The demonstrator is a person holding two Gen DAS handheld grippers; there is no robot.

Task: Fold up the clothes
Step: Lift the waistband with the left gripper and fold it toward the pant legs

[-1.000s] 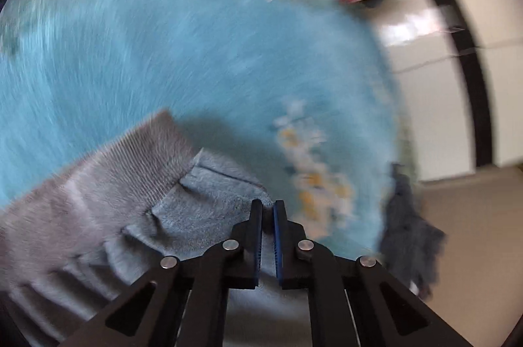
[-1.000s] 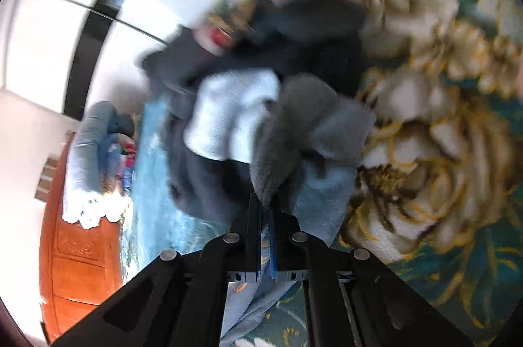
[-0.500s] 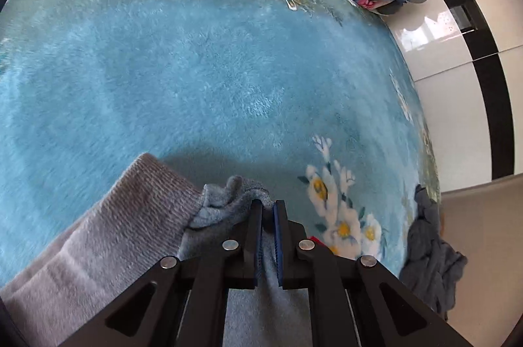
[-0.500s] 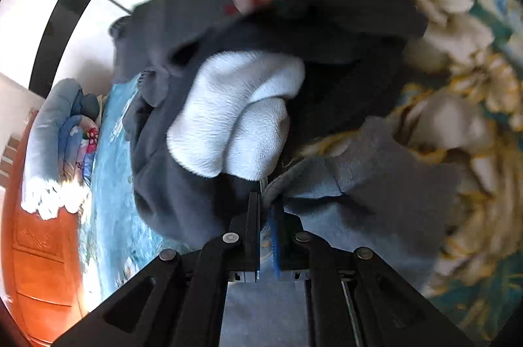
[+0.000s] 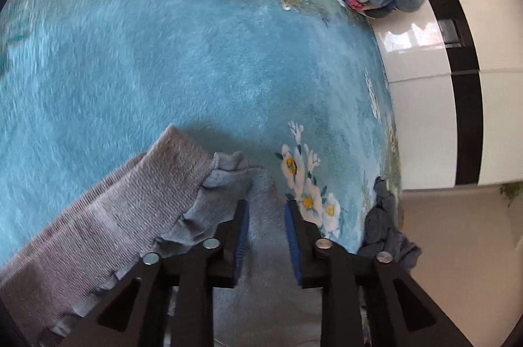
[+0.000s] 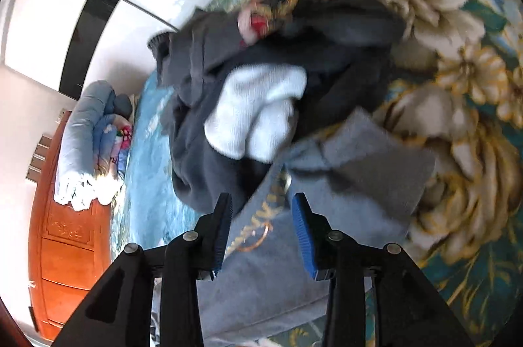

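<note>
Both tongs now parted, left tongs (image 5: 265, 209) and right tongs (image 6: 261, 203) released grey-blue sweatshirt (image 5: 261, 265) (on blanket (image 5: 163, 69))

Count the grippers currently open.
2. The left gripper stands open over the grey-blue garment on the blue blanket; the right gripper stands open over it beside the dark pile.

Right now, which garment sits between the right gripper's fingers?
The blue-grey sweatshirt with gold lettering, not the dark garment or white one heaped behind it. The right gripper is open.
</note>
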